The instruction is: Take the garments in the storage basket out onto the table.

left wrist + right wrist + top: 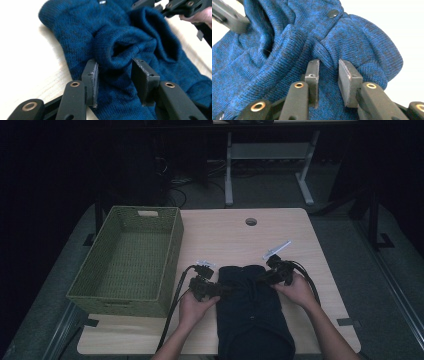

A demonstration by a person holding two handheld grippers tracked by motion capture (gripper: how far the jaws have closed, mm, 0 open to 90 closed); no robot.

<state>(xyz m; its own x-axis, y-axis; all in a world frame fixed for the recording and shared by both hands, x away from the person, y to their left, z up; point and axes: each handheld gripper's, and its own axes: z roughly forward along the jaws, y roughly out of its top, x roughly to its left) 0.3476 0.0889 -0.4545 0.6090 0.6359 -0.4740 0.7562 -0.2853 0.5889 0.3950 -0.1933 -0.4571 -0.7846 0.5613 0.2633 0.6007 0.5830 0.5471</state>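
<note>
- On the near middle of the wooden table (235,240), a dark blue knitted garment (252,312) lies flat, its near end running off the table's near edge between the person's forearms.
- Table edges: bare wood lies open to the far side of the garment, up to a round cable hole (251,221) near the far edge; a narrower bare strip runs along the right edge.
- Left side: a green woven basket (131,261) stands along the left edge, just beside the left gripper, with a slim gap of wood between.
- Left gripper (212,290): at the garment's left edge, held in the left hand (196,309). In the left gripper view (113,77) a raised fold of knit sits between the jaws; the pads stand apart, and I cannot tell whether they press it.
- Right gripper (266,275): at the garment's far right corner, held in the right hand (299,291). In the right gripper view (328,75) the jaws stand narrowly apart with a pinch of fabric rising between them; contact at the pads cannot be told.
- Garment, appearance: mottled blue-and-black ribbed knit, thick, bunched into rolls and folds near the far end; one dark round snap button (332,13) sits on an overlapping flap.
- Cables (172,302) trail from both grippers toward the near edge.
</note>
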